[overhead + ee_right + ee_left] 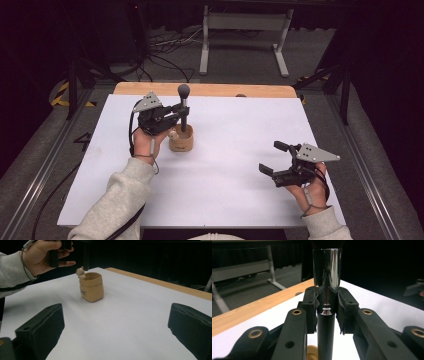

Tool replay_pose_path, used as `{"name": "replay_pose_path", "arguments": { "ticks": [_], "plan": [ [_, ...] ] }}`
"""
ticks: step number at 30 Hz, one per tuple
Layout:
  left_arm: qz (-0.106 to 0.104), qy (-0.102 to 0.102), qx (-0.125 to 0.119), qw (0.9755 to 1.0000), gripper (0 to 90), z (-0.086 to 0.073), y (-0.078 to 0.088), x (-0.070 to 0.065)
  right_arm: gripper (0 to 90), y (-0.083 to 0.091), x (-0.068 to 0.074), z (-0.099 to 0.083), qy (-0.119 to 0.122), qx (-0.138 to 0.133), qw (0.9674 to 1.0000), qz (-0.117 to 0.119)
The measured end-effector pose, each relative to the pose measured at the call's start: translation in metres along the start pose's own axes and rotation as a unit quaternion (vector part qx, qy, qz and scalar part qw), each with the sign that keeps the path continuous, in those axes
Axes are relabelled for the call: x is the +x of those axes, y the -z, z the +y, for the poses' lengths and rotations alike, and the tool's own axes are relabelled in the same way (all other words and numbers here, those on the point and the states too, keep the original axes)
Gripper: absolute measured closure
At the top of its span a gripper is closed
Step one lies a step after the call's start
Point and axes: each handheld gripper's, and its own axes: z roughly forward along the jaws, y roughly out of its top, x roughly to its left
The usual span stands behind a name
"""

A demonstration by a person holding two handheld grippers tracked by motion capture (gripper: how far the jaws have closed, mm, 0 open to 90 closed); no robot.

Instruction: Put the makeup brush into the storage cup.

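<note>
Brush (327, 290) bristles cut off at top edge (left gripper view), cup (312, 353) mostly hidden

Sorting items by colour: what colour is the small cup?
Tan, clearest in the right gripper view.

a tan pot (181, 140) stands on the white table sheet (225, 165); above the pot, the brush (184, 107) has a black handle, chrome ferrule and dark grey head.

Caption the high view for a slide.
Left tongs clamp an upright makeup brush over a tan pot; right tongs wait open.
</note>
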Motion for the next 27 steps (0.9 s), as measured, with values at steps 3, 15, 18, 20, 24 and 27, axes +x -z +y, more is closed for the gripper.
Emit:
{"name": "replay_pose_path", "arguments": {
  "ticks": [3,15,18,20,24,27],
  "plan": [
    [0.016,0.001,-0.005,0.9999,72.0,-0.002,-0.001,0.001,1.0,0.0,0.0,0.0,-0.001,0.0,1.0,0.001],
    [0.031,-0.02,-0.023,0.9991,71.8,-0.018,-0.007,0.006,1.0,-0.002,0.001,-0.001,-0.001,0.001,1.0,0.009],
    [0.032,-0.023,-0.023,0.999,71.8,-0.022,-0.008,0.008,1.0,-0.002,0.001,-0.001,-0.002,0.001,1.0,0.009],
    [0.024,-0.011,-0.019,0.9995,71.7,-0.026,-0.01,0.01,1.0,-0.002,0.001,-0.001,-0.002,0.0,0.9999,0.011],
    [0.015,-0.006,-0.021,0.9996,71.7,-0.032,-0.012,0.014,1.0,-0.003,0.002,-0.001,-0.004,0.0,0.9999,0.015],
    [0.011,-0.003,-0.019,0.9998,71.7,-0.037,-0.013,0.014,1.0,-0.003,0.002,-0.002,-0.005,0.0,0.9998,0.017]
  ]
}}
